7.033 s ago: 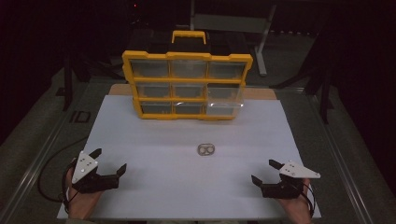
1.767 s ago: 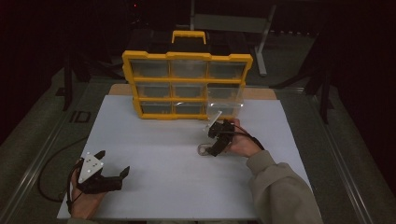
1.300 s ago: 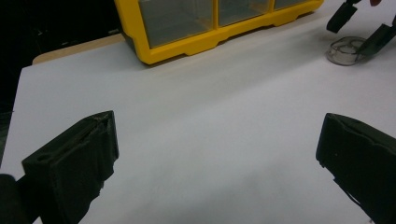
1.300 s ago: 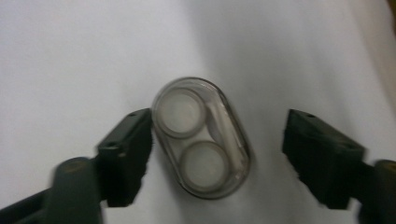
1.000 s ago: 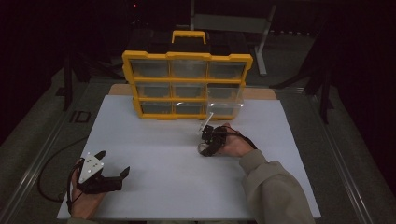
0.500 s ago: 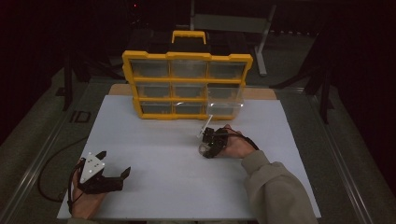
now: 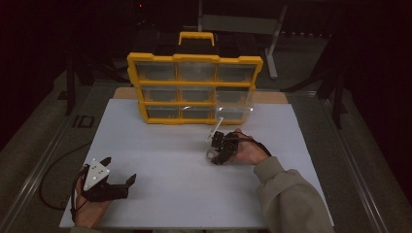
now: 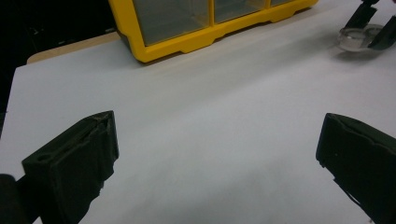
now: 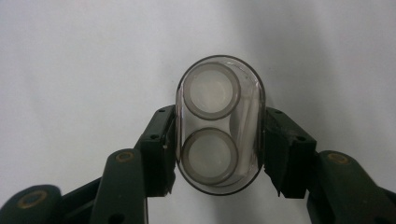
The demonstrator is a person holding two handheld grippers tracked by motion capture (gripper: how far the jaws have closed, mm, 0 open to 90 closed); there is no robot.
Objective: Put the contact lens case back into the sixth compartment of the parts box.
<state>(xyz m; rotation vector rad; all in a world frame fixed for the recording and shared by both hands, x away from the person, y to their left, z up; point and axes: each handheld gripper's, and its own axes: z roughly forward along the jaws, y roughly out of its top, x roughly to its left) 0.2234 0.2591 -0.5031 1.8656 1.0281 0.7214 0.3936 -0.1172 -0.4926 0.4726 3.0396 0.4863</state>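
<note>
The right gripper [image 7: 214,156] is down on the white worktop [image 7: 184,194], jaws pinching the clear case [image 9: 219,125]; in the right gripper view the case sits square between the two black jaws, one pad pressed against each long side, its far end poking out beyond the tips; two round wells lie inside it, one toward the jaw tips, one nearer the gripper body; the jaws have just been closing, and now the case is caught between them, flat on the worktop.

The left gripper [image 7: 121,184] rests low at the near left corner, jaws spread wide, bare white sheet between them; in the left gripper view the case [image 8: 358,38] lies well beyond the tips and off toward the right-hand jaw, with the right gripper's dark tips on either side of it.

The yellow organizer [image 7: 194,87] stands upright at the far edge, beyond both grippers; its clear-fronted compartments face this way, handle on top; from the left gripper view its bottom corner [image 8: 196,28] lies ahead of the left-hand jaw, well apart.
</note>
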